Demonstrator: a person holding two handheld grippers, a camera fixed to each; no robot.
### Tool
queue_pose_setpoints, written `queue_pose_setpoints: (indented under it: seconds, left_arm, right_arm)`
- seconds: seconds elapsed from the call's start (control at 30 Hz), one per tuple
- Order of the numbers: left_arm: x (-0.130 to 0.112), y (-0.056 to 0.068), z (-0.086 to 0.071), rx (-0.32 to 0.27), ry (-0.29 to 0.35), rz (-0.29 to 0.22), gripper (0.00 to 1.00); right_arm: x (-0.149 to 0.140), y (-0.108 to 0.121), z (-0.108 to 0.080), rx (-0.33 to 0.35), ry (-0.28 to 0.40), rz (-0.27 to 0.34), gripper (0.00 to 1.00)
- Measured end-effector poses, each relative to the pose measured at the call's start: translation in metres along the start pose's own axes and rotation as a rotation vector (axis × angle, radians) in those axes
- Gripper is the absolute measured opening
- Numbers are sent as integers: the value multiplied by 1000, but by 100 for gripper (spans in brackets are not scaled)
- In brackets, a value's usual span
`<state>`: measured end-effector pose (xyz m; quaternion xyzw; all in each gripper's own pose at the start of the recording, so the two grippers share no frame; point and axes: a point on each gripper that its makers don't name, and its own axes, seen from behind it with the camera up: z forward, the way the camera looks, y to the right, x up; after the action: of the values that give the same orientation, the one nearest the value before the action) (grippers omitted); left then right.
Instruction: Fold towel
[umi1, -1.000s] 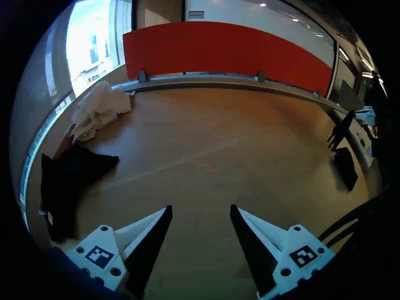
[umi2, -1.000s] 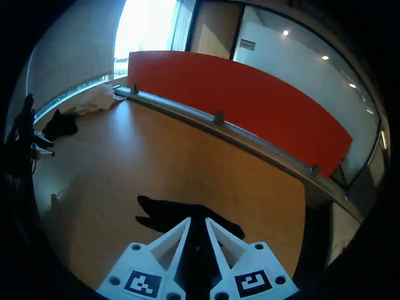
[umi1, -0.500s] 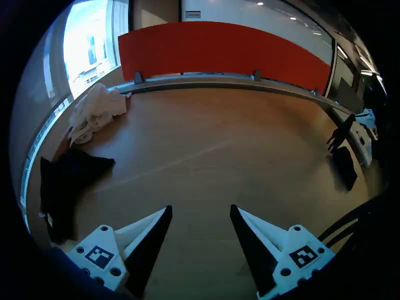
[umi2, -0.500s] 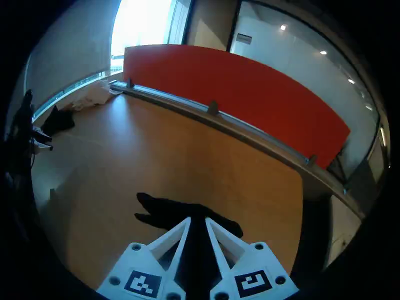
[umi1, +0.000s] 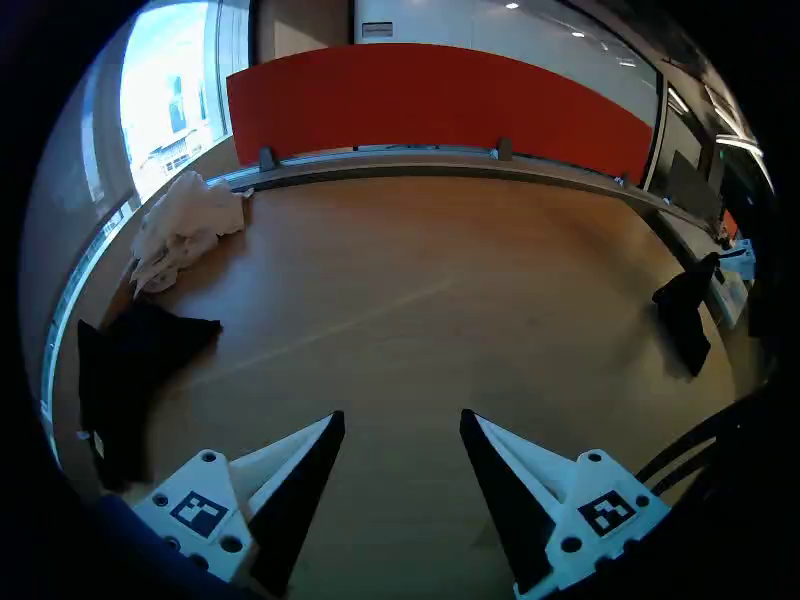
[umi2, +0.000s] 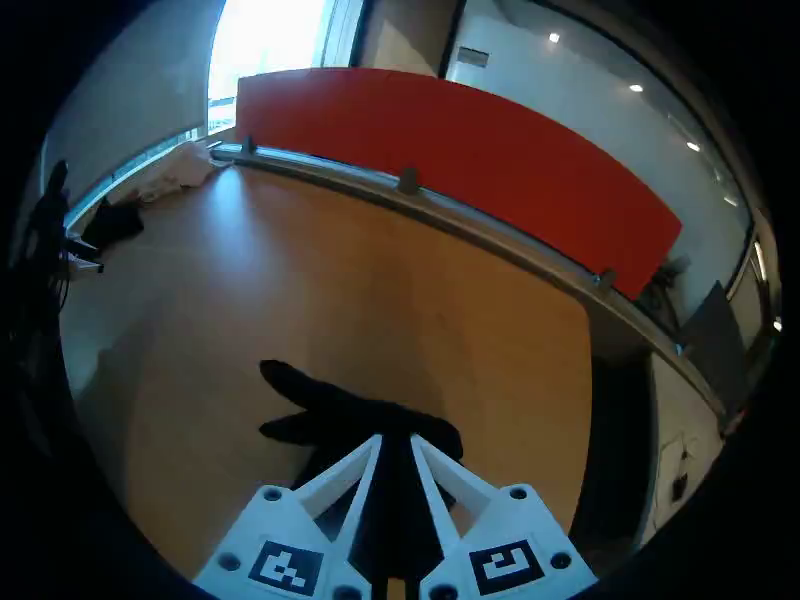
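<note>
A black towel (umi2: 340, 415) hangs bunched between the fingers of my right gripper (umi2: 395, 445), which is shut on it just above the wooden table (umi2: 300, 270). In the left gripper view this same towel (umi1: 685, 310) dangles at the far right edge of the table. My left gripper (umi1: 401, 414) stands open over bare wood with nothing between its fingers.
A second black cloth (umi1: 125, 370) lies spread at the table's left edge, and a crumpled white cloth pile (umi1: 185, 215) sits beyond it near the window. A red divider panel (umi1: 430, 95) on a metal rail closes the table's far side.
The right gripper has swung a little with the black towel, which now hangs more bunched. The left gripper view has turned slightly right; its fingers stay open.
</note>
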<state>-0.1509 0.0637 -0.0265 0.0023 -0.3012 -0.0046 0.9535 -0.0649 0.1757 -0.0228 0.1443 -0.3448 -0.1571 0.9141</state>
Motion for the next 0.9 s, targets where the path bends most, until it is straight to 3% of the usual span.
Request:
queue_pose_setpoints:
  seconds: [0.27,0.57,0.9]
  left_arm:
    - [-5,2,-1,-10,-3,10,85]
    - [-6,1,-4,-15,-3,24,85]
    - [-9,-3,-9,-11,1,28,85]
  right_arm:
    - [-56,-1,-14,-32,-82,12,4]
    - [-76,-7,-18,-46,-102,54,4]
    - [-116,-5,-15,-80,-173,101,4]
